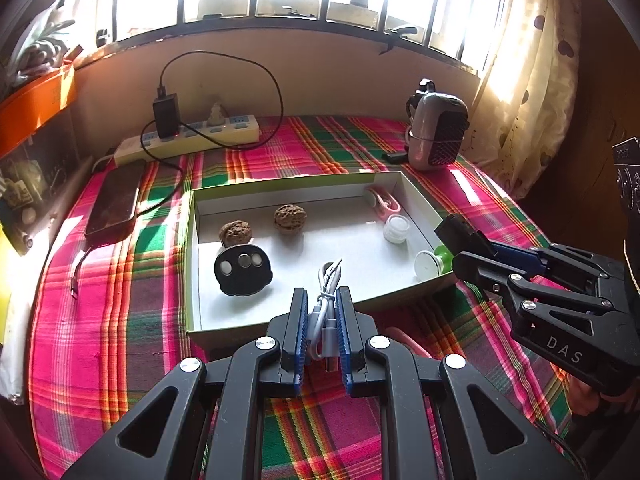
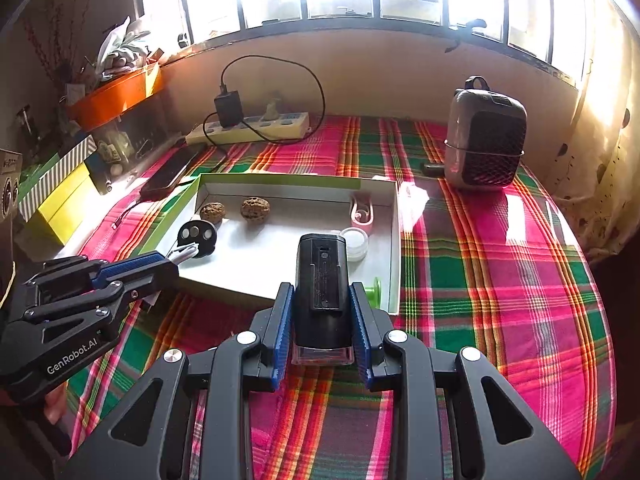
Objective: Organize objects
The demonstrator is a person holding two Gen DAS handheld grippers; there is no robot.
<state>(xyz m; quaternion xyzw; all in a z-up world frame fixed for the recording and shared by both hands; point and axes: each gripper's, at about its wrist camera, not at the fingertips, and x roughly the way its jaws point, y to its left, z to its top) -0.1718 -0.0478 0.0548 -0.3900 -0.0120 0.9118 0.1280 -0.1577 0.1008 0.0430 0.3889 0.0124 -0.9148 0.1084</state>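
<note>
While both jaws are clenched, left gripper (image 1: 323,312) on a bundled grey USB cable (image 1: 326,308) & right gripper (image 2: 320,312) on a black rectangular gadget (image 2: 320,276), we hover near the white cardboard tray (image 1: 193,264); two brown walnuts (image 1: 290,218) etc. already inside, these two left.

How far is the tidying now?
Done: two walnuts, a black disc, a white jar and a pink clip lie in the box. In hand: left tongs hold a bundled cable, right tongs a black device. Left: placing both.
</note>
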